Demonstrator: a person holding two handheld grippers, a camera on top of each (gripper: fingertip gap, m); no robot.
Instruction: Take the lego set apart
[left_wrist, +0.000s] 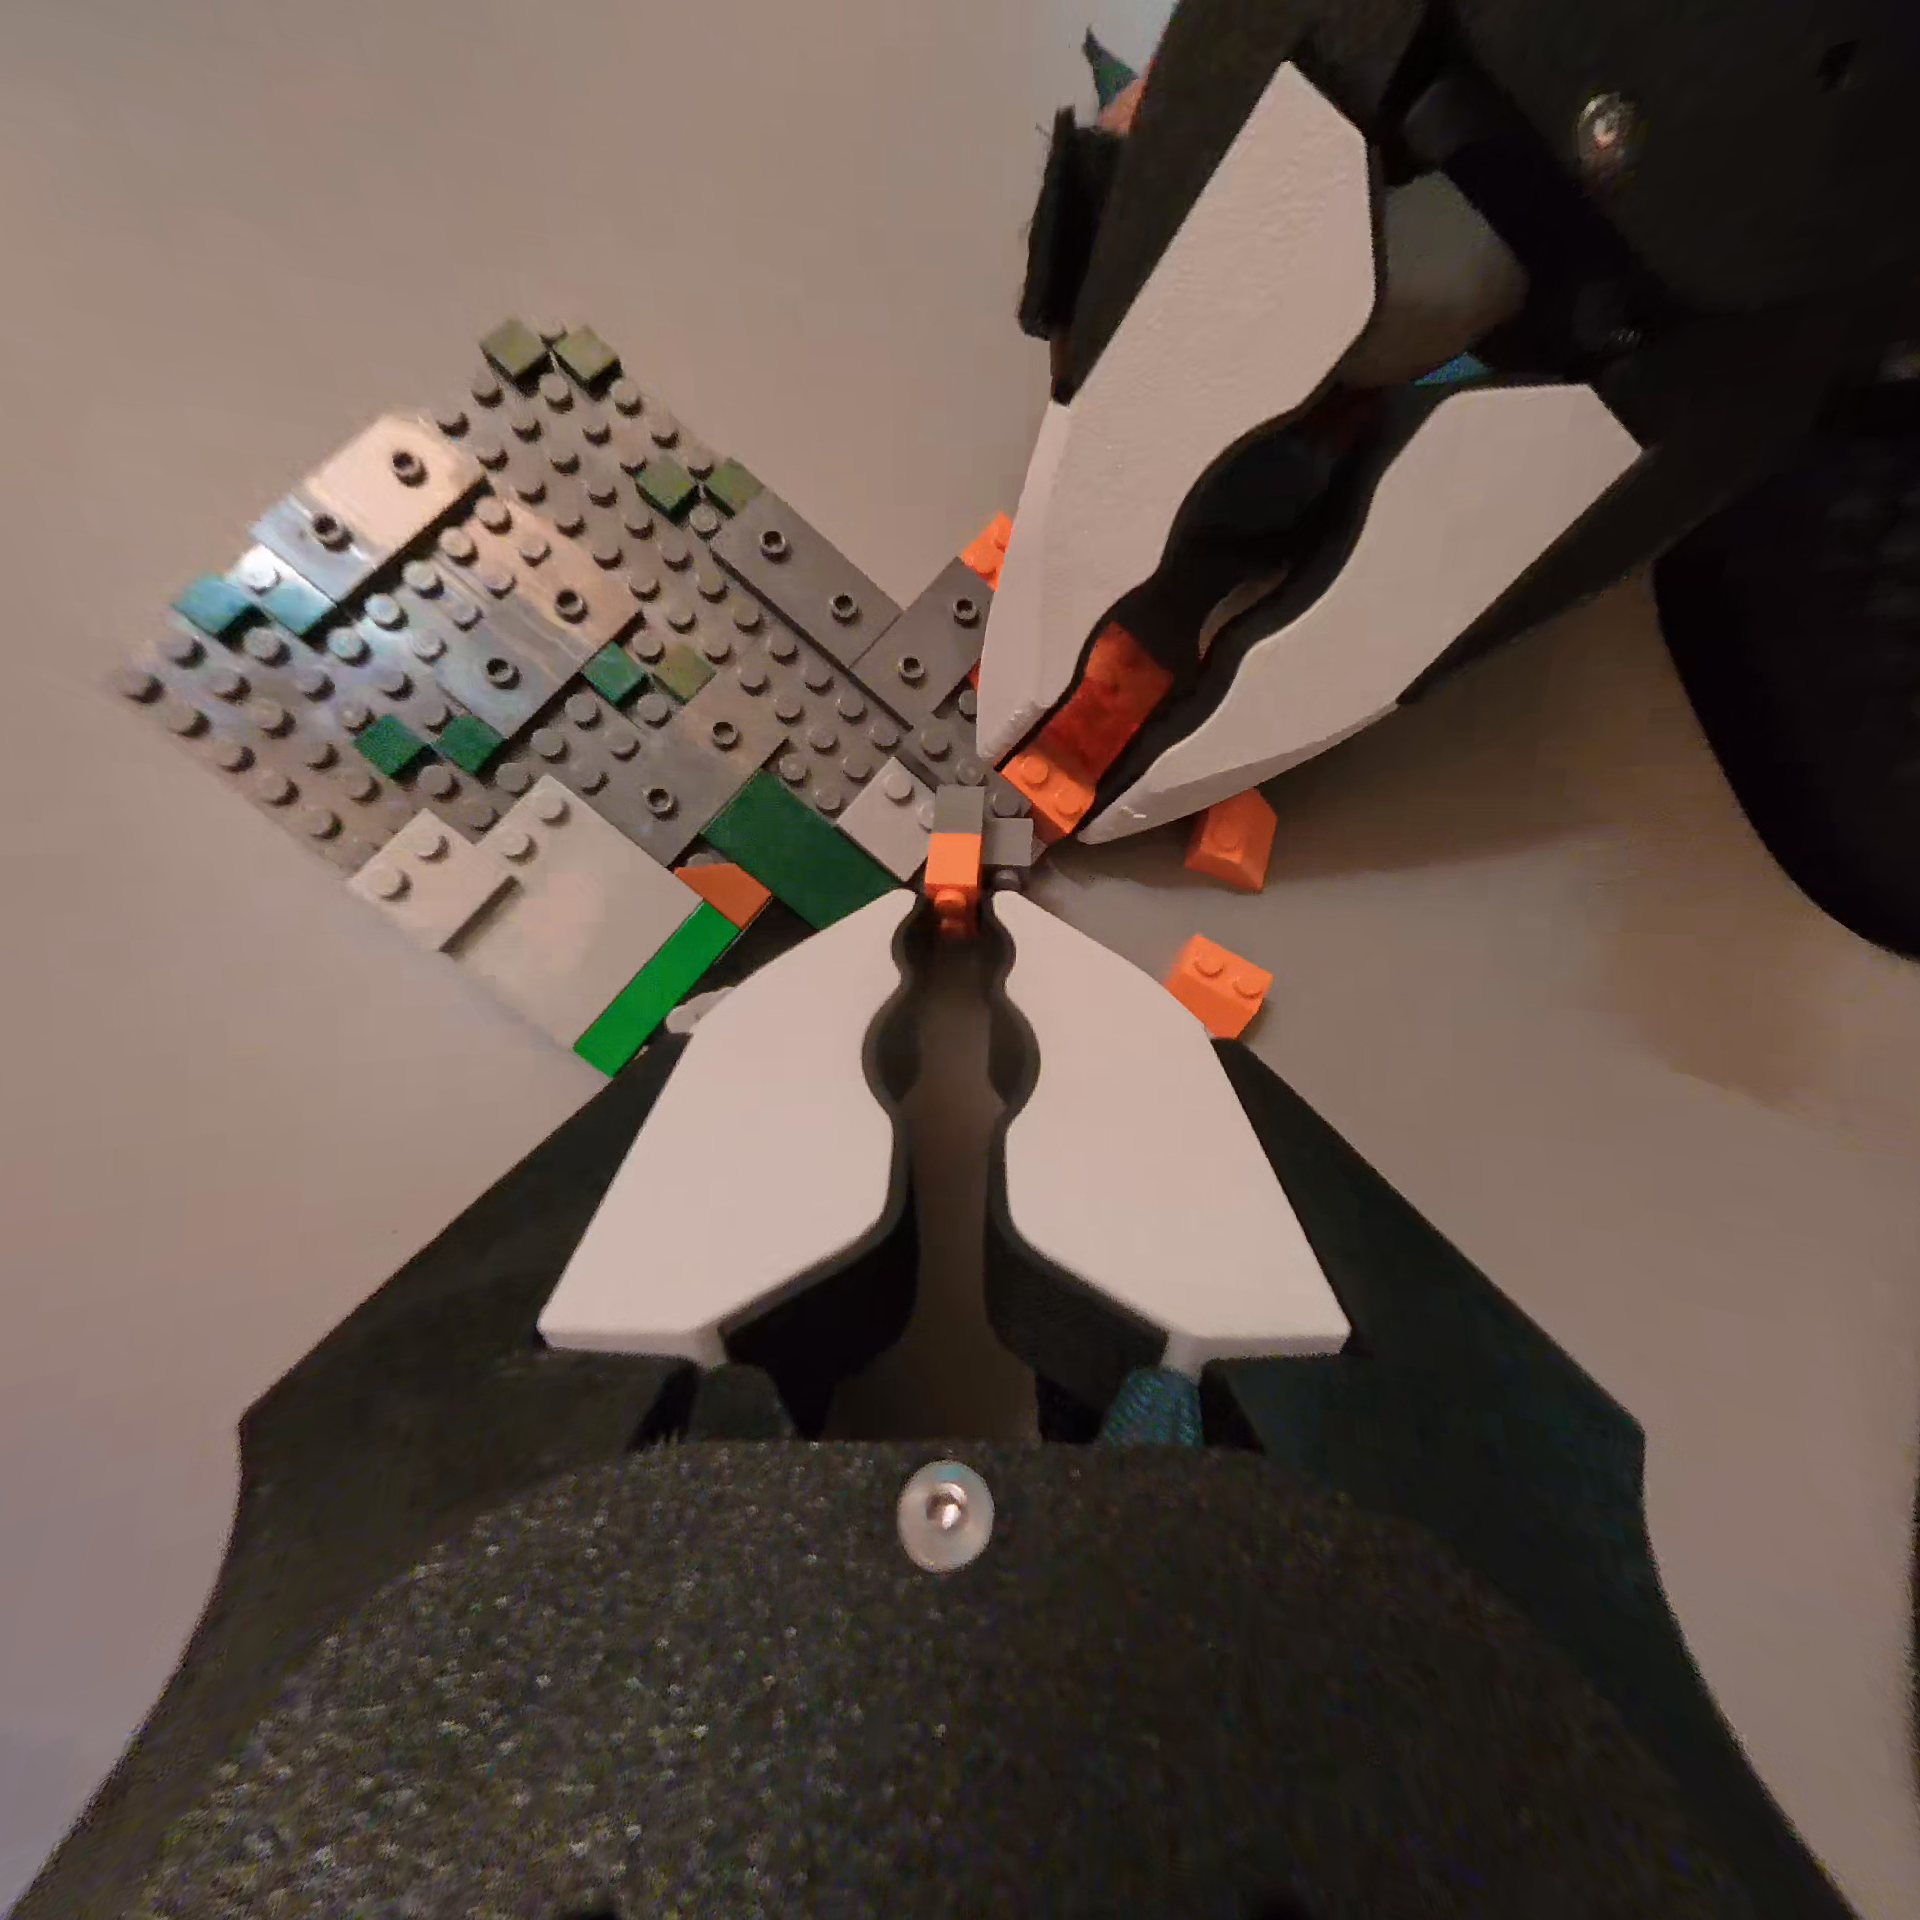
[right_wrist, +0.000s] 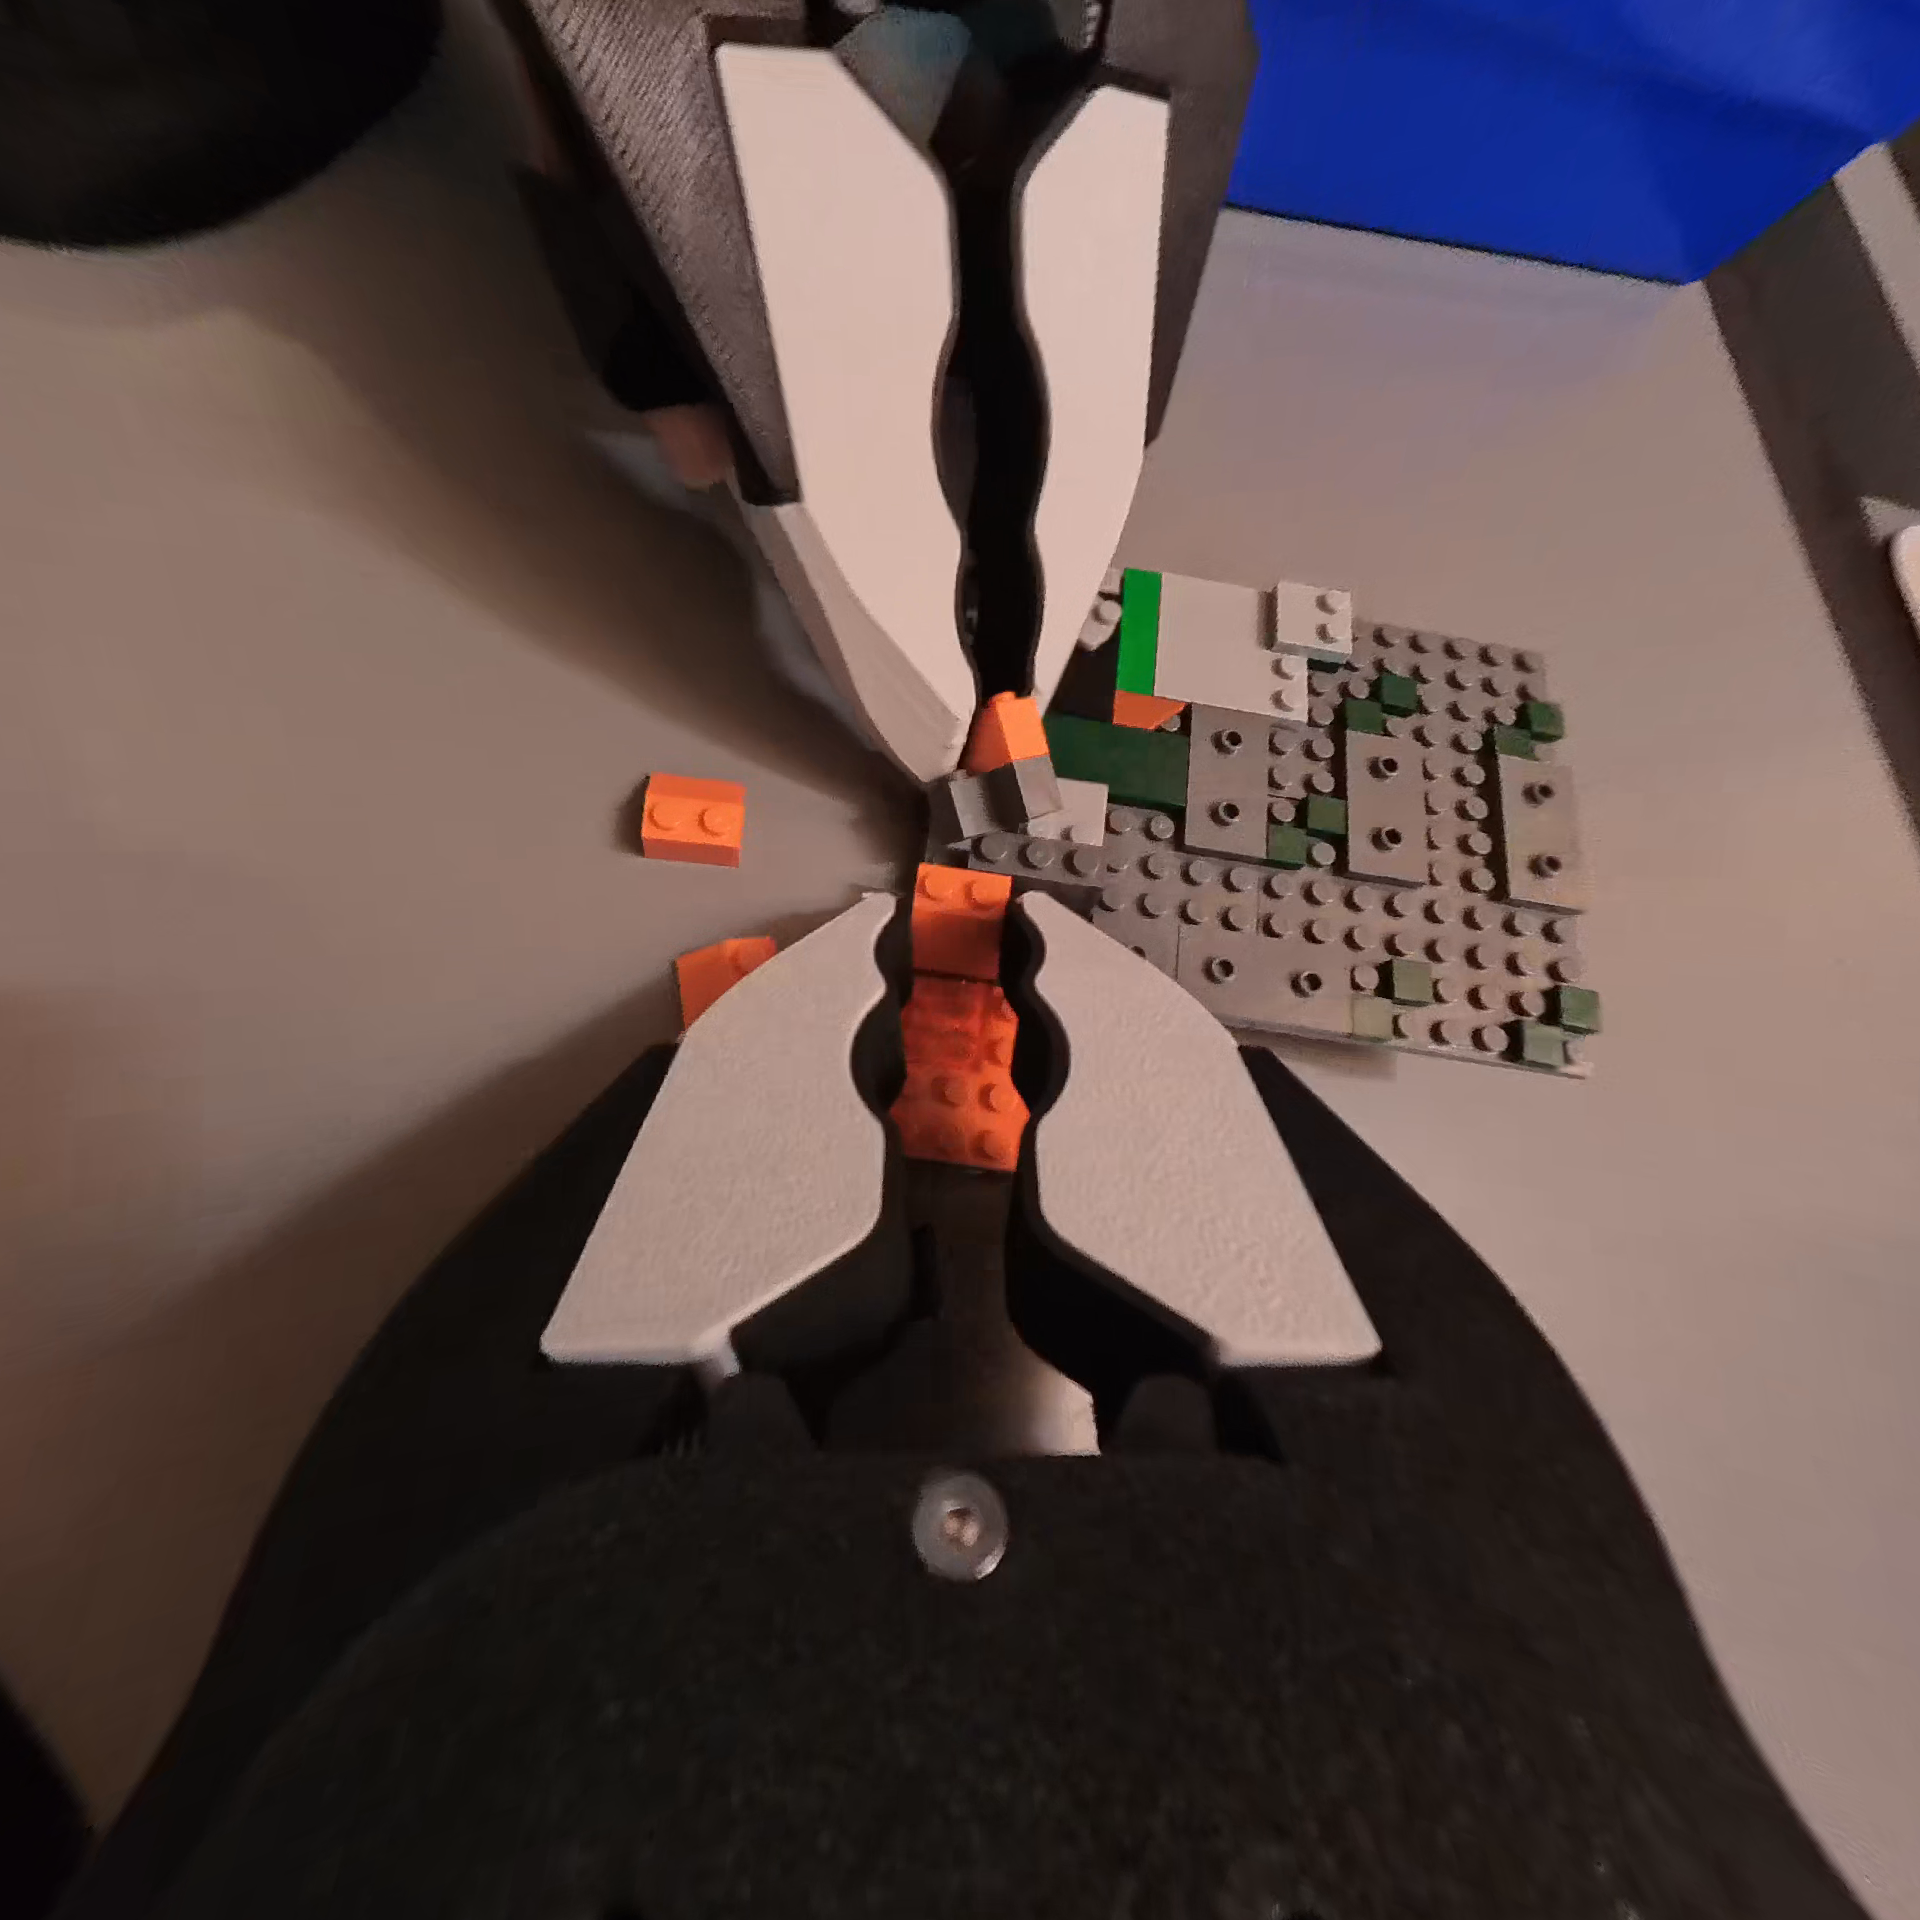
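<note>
The lego set is a grey studded baseplate (left_wrist: 582, 582) (right_wrist: 1351, 914) with grey tiles, small green pieces and a bright green strip (left_wrist: 655, 987). My left gripper (left_wrist: 954, 909) is shut on a small orange brick (left_wrist: 951, 868) that sits on grey bricks (left_wrist: 982, 821) at the plate's near corner. It also shows in the right wrist view (right_wrist: 997, 717), coming in from the top. My right gripper (right_wrist: 956, 904) is shut on an orange brick stack (right_wrist: 956, 1039) just off that same corner. It enters the left wrist view (left_wrist: 1039, 795) from the upper right.
Two loose orange bricks (right_wrist: 691, 821) (right_wrist: 717, 971) lie on the pale table beside the grippers; they also show in the left wrist view (left_wrist: 1231, 842) (left_wrist: 1216, 982). A blue bin (right_wrist: 1558, 125) stands behind the plate. A dark object (right_wrist: 156, 104) sits at the far left. Left and right tips are no more than a few centimetres apart.
</note>
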